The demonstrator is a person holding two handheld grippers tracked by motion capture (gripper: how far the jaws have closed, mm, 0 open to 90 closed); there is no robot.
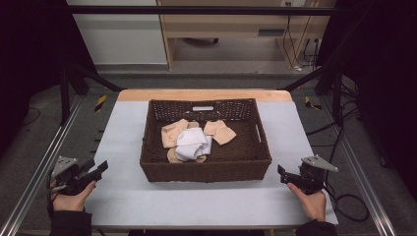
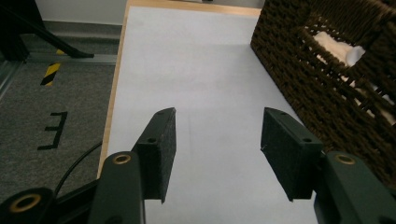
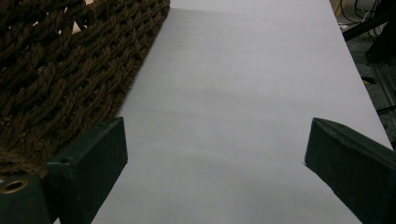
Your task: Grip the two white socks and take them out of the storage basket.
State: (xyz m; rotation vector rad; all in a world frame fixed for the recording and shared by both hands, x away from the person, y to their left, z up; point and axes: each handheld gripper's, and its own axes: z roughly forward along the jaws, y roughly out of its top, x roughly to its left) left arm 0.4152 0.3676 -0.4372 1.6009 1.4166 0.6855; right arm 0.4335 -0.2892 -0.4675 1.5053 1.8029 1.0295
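Jaws spread, nothing between, on left gripper [image 1: 101, 168] and right gripper [image 1: 281, 171] | dark woven wicker basket [image 1: 205, 172] centred on white bench [image 1: 196, 201] | bare bench margins flank both basket sides.

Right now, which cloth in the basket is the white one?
The white cloth lies in the middle of the basket, on top of the peach-coloured cloths, which spread out to both sides of it.

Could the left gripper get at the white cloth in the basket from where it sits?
Probably yes. The left gripper is open and empty beside the dark brown wicker basket, whose top is open; the crumpled white cloth lies uncovered on top.
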